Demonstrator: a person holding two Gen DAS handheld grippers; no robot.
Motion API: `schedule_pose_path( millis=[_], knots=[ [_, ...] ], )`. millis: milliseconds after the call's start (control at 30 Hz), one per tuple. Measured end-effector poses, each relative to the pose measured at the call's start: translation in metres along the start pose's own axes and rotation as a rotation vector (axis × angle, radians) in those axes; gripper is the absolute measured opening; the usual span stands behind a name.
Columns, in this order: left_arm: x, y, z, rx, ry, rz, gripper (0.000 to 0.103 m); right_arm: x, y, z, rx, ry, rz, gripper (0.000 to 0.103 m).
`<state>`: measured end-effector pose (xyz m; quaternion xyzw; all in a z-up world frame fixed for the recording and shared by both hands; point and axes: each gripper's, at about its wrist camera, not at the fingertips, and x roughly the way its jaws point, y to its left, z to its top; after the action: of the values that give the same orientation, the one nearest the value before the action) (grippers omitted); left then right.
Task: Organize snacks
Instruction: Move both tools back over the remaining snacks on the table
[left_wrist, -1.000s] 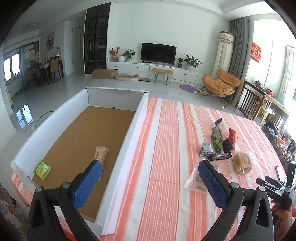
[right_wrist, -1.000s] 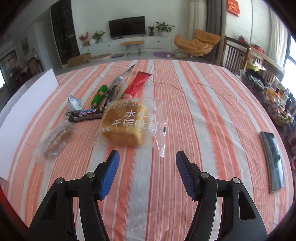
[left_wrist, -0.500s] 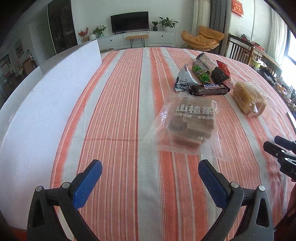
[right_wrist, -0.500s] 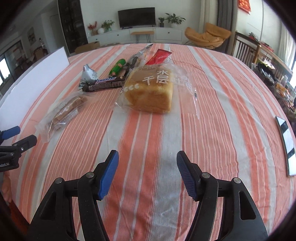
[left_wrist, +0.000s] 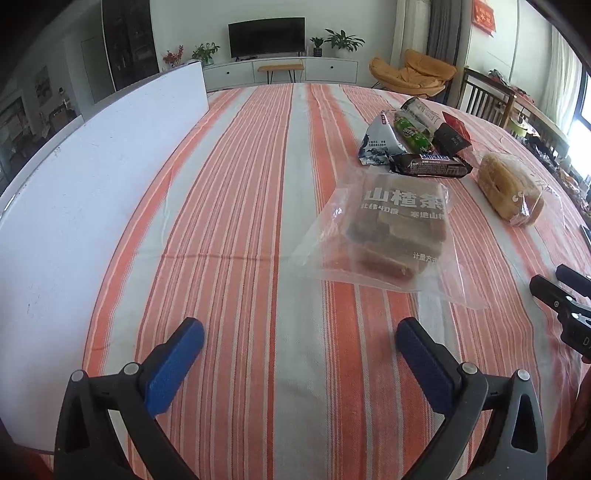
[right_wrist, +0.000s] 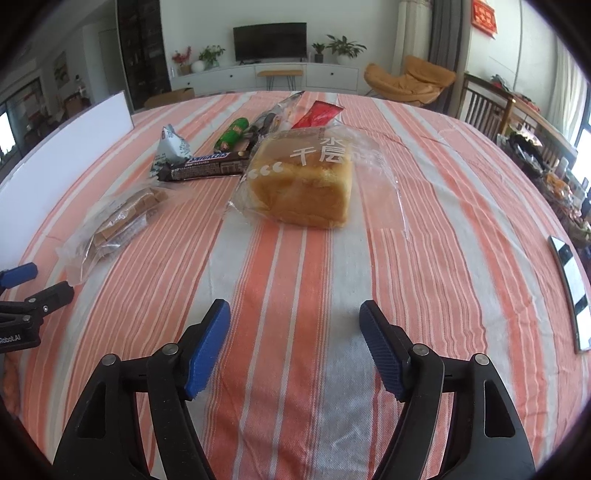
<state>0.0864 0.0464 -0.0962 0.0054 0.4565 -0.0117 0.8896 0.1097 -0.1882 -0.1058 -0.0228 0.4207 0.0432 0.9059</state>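
Note:
Snacks lie on the striped tablecloth (left_wrist: 240, 221). A clear bag of brown hawthorn strips (left_wrist: 391, 229) (right_wrist: 118, 221) rests ahead of my left gripper (left_wrist: 299, 332), which is open and holds nothing. A bagged loaf of bread (right_wrist: 303, 184) (left_wrist: 509, 188) sits ahead of my right gripper (right_wrist: 295, 314), whose jaws are opening with nothing between them. Behind lie a Snickers bar (right_wrist: 207, 166) (left_wrist: 428, 164), a grey triangular pack (left_wrist: 378, 146), a green pack (right_wrist: 232, 134) and a red pack (right_wrist: 319, 114).
The white wall of a cardboard box (left_wrist: 74, 192) stands along the table's left edge. A flat dark device (right_wrist: 570, 291) lies at the table's right. Chairs and a cluttered side table stand beyond the right edge.
My left gripper swung down from over the box to low above the cloth near the hawthorn bag. My right gripper sank slightly toward the bread and its jaws spread wider.

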Motion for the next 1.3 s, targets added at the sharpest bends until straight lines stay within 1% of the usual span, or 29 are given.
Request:
schedule_pose_path(
  millis=[100, 400, 1300],
  knots=[
    [0.0002, 0.0001, 0.0001, 0.0, -0.002, 0.001, 0.103, 0.0005, -0.0008, 0.0002, 0.005, 0.004, -0.004, 0.081],
    [0.0002, 0.0003, -0.0001, 0.0, -0.002, 0.001, 0.103, 0.0014, 0.0001, 0.0008, -0.003, 0.013, 0.005, 0.086],
    [0.0003, 0.0004, -0.0003, 0.0, -0.004, 0.0, 0.103, 0.0005, 0.0005, -0.0001, -0.007, 0.018, 0.011, 0.09]
  ],
)
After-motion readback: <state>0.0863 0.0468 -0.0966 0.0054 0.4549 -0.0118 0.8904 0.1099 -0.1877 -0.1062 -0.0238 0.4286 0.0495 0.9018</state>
